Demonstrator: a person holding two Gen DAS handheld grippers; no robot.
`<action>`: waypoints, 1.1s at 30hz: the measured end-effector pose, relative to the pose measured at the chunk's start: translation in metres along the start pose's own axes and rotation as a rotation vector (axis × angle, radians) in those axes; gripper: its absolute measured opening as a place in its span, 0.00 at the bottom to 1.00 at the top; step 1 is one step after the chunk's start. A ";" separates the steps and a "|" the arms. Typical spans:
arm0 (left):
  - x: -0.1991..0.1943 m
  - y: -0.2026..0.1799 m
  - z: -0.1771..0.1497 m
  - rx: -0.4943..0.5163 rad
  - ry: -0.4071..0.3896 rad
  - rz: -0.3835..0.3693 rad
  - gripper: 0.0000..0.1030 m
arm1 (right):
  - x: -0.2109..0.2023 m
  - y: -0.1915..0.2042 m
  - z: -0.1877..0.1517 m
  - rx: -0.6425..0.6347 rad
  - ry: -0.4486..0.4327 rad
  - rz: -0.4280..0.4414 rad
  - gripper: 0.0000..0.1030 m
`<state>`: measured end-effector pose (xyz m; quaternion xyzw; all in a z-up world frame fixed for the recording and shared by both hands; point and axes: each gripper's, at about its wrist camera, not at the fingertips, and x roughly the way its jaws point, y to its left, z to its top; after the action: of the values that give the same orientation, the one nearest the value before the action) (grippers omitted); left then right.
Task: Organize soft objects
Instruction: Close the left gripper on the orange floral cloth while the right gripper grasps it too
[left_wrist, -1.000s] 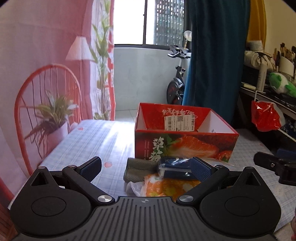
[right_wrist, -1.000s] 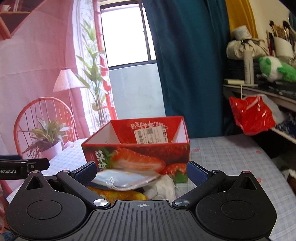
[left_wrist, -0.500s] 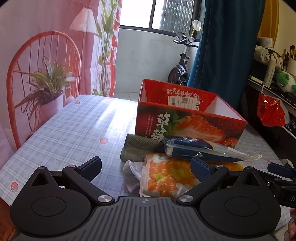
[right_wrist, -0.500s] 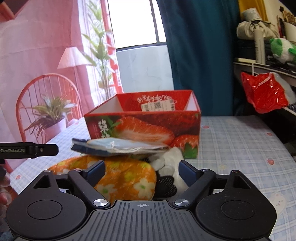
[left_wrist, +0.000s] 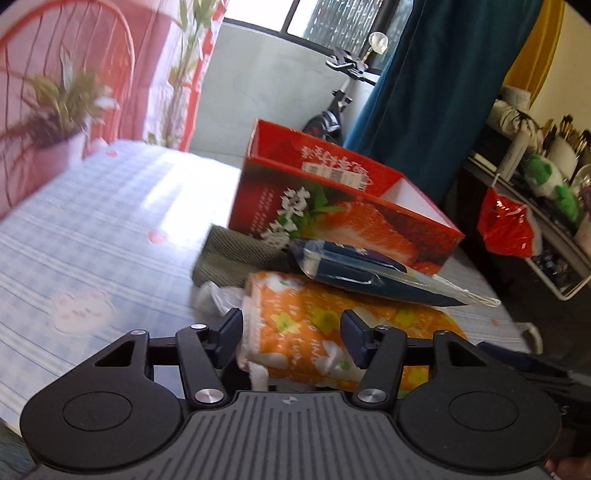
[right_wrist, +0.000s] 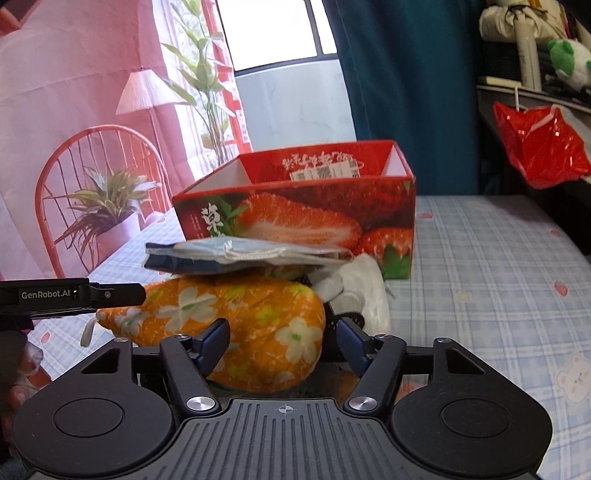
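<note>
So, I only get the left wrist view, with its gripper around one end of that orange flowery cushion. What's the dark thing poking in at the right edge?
Observer: That is the right gripper. Its jaws are closing, with the other end of the orange cushion between them.
Visitor: Is anything hidden on that far side?
Observer: Yes, a white bundle, perhaps gloves, lies against the cushion, in front of the strawberry box.
Visitor: Does my gripper show in the right wrist view?
Observer: One of the left gripper's fingers comes in from the left, printed GenRobot.AI, with its tip at the cushion's edge.
</note>
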<state>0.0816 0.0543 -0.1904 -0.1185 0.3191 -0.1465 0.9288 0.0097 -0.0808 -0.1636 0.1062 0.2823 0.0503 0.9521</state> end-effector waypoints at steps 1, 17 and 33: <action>0.002 0.001 -0.001 -0.004 0.002 -0.011 0.57 | 0.002 0.000 -0.001 0.002 0.005 0.003 0.56; 0.014 0.021 -0.006 -0.139 0.087 -0.035 0.61 | 0.010 -0.004 -0.005 0.029 0.045 0.022 0.51; -0.015 0.003 -0.002 -0.044 -0.017 -0.008 0.30 | 0.003 -0.001 -0.003 0.014 0.015 0.069 0.29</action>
<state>0.0702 0.0623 -0.1847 -0.1415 0.3137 -0.1422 0.9281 0.0108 -0.0812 -0.1678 0.1222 0.2860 0.0819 0.9469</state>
